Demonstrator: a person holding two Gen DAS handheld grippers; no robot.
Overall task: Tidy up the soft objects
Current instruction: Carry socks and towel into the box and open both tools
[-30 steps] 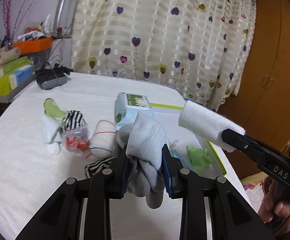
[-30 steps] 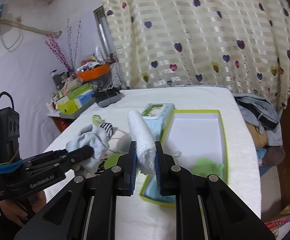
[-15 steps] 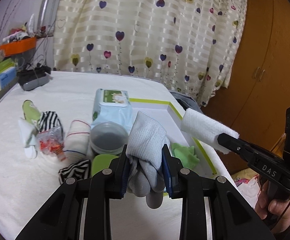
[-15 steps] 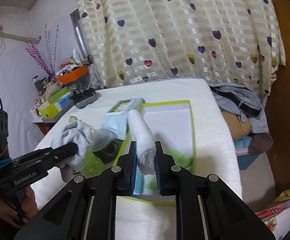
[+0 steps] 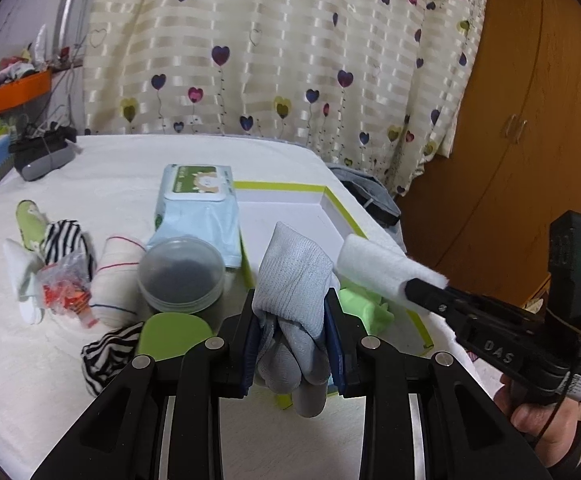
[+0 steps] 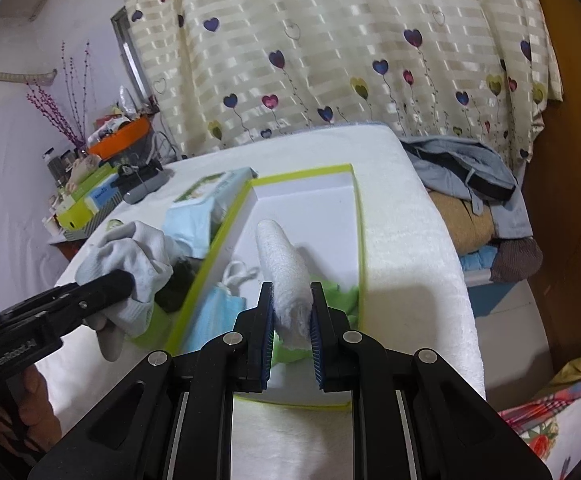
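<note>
My left gripper (image 5: 290,312) is shut on a bundle of grey-white gloves (image 5: 292,276), held just above the near left rim of the green-edged white box (image 5: 332,204). In the right wrist view the same gloves (image 6: 138,256) hang left of the box (image 6: 310,208). My right gripper (image 6: 292,312) is shut on a rolled white towel (image 6: 282,268) over the box's near half; the towel (image 5: 374,264) also shows in the left wrist view. A green cloth (image 5: 364,308) and a blue face mask (image 6: 214,312) lie inside the box.
On the white-covered table (image 5: 102,168) left of the box lie a wet-wipes pack (image 5: 194,208), a round lidded tub (image 5: 180,272), a rolled cloth (image 5: 116,276), striped socks (image 5: 66,240) and a green lid (image 5: 170,336). Clothes (image 6: 462,176) are piled beyond the table's right edge.
Both grippers have carried their loads rightward and lower, from over the clutter to over the box. The towel now hangs above the box's inside. Both grips are unchanged.
</note>
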